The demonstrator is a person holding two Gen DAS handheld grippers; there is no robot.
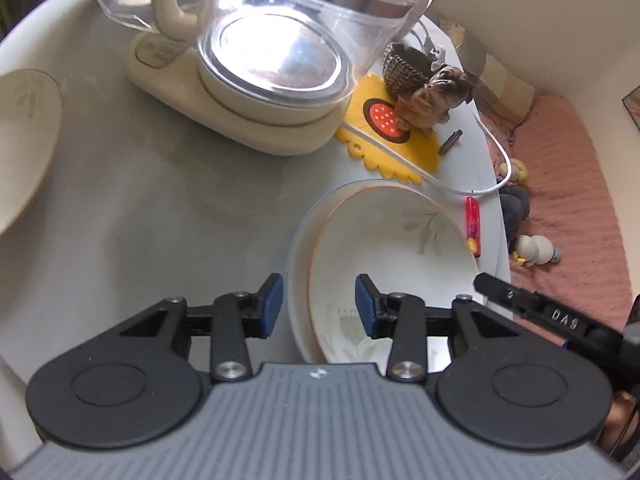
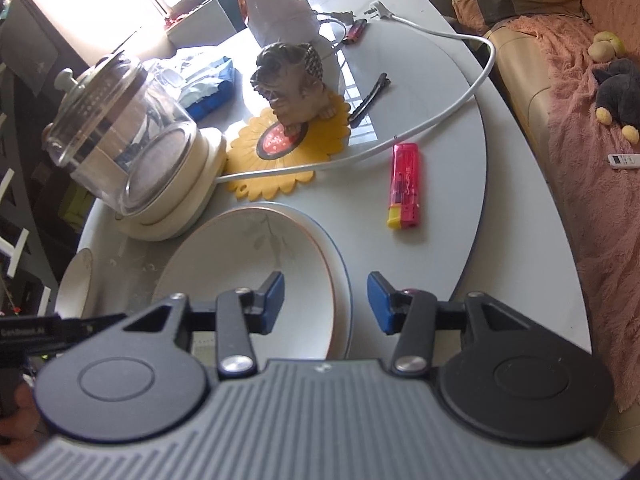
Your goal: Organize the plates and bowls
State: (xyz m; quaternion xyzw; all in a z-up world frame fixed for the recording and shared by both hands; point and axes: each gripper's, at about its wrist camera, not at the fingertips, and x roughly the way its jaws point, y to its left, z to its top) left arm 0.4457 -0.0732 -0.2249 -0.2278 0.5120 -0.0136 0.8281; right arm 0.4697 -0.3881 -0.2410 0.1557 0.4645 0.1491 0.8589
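A white bowl (image 1: 392, 248) with an orange rim and a faint leaf print sits in a wider white plate (image 1: 298, 264) on the round pale table (image 1: 160, 220). My left gripper (image 1: 320, 306) is open, its blue pads standing either side of the near rims of bowl and plate without touching them. From the other side, my right gripper (image 2: 326, 304) is open too, straddling the rims of the same bowl (image 2: 248, 264) and plate (image 2: 337, 268). A second leaf-print plate (image 1: 24, 140) lies at the table's left edge, also seen in the right wrist view (image 2: 76, 280).
A glass kettle (image 1: 280, 40) on a cream base stands just behind the bowl. Beside it are a dog figurine (image 1: 436, 92) on a sunflower mat (image 1: 384, 136), a white cable (image 1: 496, 148) and a red lighter (image 2: 406, 184). A pink-covered couch (image 2: 580, 120) borders the table.
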